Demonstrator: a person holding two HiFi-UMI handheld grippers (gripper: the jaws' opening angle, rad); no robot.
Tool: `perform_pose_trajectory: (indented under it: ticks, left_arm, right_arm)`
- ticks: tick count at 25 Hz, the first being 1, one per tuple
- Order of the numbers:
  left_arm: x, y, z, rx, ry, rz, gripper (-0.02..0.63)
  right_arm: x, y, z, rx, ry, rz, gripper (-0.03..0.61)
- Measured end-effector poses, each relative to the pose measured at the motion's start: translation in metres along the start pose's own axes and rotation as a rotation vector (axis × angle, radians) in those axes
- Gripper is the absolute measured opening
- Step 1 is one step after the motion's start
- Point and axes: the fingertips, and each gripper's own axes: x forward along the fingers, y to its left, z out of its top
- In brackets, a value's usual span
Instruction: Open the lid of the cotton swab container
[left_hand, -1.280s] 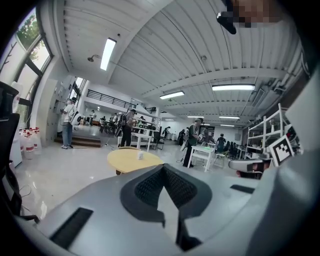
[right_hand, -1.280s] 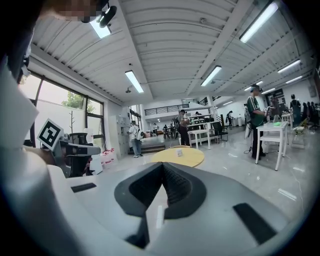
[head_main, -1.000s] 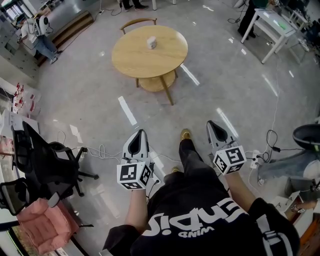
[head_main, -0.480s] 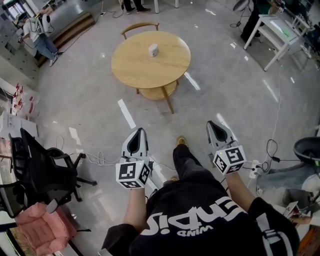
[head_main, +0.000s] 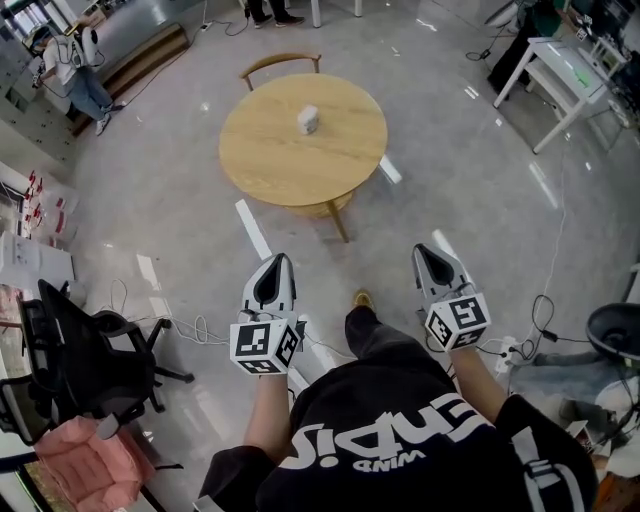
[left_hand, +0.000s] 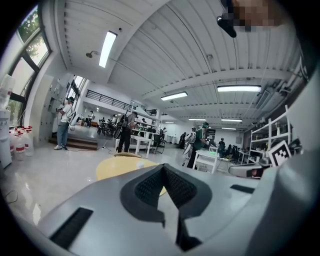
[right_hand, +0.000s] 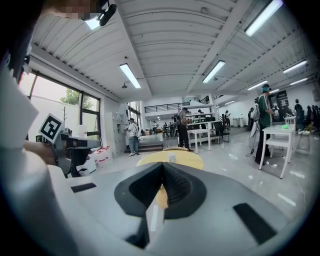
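Container (head_main: 308, 119): upright mid-table (head_main: 270, 160), well ahead of both grippers.
Left gripper (head_main: 279, 262): jaws together, empty.
Right gripper (head_main: 427, 250): jaws together, empty.
Change: table nearer than a second ago; likely still approaching, lid untouched.

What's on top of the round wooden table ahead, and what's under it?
Only a small white container stands on the table, near its middle. Underneath, one wooden leg sticks out at the near edge. The tabletop covers the rest of the support.
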Motion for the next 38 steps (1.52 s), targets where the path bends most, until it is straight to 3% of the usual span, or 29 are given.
perform_pose_trajectory:
  ticks: [12, 23, 38]
  left_arm:
    - [0.089, 0.025, 0.035, -0.018, -0.019, 0.072, 0.008]
    - [0.130, 0.037, 0.037, -0.034, -0.023, 0.129, 0.008]
    - [0.215, 0.075, 0.061, -0.022, -0.018, 0.079, 0.008]
  right_arm:
    - [0.088, -0.058, 0.044, -0.025, 0.001, 0.067, 0.000]
    - [0.147, -0.082, 0.051, -0.023, 0.010, 0.130, 0.000]
    - [0.229, -0.109, 0.074, -0.002, 0.000, 0.102, 0.000]
